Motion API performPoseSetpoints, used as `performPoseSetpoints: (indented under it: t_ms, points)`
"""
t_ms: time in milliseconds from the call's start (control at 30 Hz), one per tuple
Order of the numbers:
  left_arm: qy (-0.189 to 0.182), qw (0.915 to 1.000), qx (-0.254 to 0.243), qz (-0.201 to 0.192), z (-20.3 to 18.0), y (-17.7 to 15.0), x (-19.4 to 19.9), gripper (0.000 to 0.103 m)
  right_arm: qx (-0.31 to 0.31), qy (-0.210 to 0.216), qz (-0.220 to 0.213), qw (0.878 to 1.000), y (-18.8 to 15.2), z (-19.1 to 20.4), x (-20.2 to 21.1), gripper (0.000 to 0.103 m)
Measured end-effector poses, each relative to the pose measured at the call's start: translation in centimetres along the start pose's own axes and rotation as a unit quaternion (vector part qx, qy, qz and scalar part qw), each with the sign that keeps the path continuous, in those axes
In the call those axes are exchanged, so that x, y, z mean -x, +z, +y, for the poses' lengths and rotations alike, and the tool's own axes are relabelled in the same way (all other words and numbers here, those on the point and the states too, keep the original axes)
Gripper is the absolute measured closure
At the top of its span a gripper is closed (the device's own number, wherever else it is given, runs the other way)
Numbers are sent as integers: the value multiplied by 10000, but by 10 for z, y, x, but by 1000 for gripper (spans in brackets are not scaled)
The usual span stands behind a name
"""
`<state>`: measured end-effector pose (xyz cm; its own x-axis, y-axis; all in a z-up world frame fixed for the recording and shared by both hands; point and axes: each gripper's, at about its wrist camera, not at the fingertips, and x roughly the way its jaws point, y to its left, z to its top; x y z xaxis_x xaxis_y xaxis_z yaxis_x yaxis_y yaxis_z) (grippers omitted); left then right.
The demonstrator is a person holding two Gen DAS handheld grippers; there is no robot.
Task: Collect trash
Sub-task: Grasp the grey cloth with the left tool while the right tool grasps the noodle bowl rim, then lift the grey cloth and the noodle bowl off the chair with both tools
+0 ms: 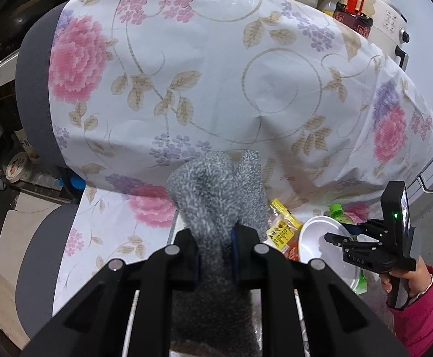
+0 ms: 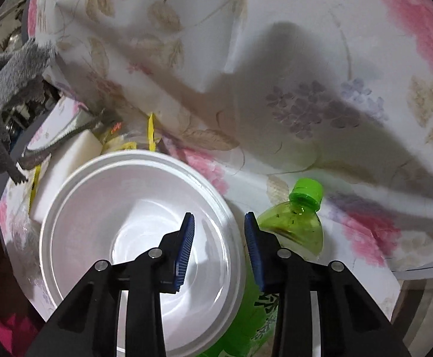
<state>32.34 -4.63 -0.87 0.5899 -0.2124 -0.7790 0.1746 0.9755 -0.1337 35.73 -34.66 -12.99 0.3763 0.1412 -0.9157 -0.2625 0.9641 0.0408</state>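
Note:
My left gripper [image 1: 216,238] is shut on a fuzzy grey cloth [image 1: 216,190], which bulges out above the fingers and hangs below them. That cloth [image 2: 14,68] also shows at the left edge of the right wrist view. To its right a white foam bowl [image 1: 317,238] lies among trash: a green plastic bottle [image 1: 336,209] and yellow snack wrappers [image 1: 281,226]. My right gripper [image 1: 335,241] hovers at the bowl. In the right wrist view the right gripper [image 2: 219,223] straddles the rim of the bowl [image 2: 112,202], one pad inside and one outside, with gaps showing. The green bottle [image 2: 293,223] lies just right of it.
A floral cover [image 1: 216,74] drapes a large rounded body behind the trash. Sauce bottles [image 1: 356,9] and a white appliance [image 1: 391,23] stand at the top right. A white foam block [image 2: 67,160] lies left of the bowl. A hand in a pink sleeve [image 1: 418,312] holds the right gripper.

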Motion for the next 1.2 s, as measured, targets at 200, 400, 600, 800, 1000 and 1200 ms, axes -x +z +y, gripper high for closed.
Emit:
performPoseSetpoints:
  t_ms: [200, 400, 600, 800, 1000, 1200]
  points:
    - [2, 10000, 64, 57, 4, -1, -6, 89, -96, -48, -125, 9999, -6, 2, 10, 85]
    - [-66, 9999, 121, -17, 11, -4, 1, 90, -562, 391, -721, 9950, -7, -4, 51, 98]
    - [-59, 9994, 216, -283, 23, -8, 28, 90, -867, 297, -1301, 9873, -6, -1, 94, 98]
    - [-5, 9981, 380, -488, 42, -20, 59, 90, -1035, 134, -1489, 9833, -14, 8, 115, 98]
    - [276, 9964, 552, -575, 64, -33, 78, 89, -1050, 74, -1575, 9819, -20, 20, 130, 98]
    - [624, 9931, 900, -421, 95, -57, 80, 89, -951, 294, -1685, 9807, -24, 49, 136, 98]
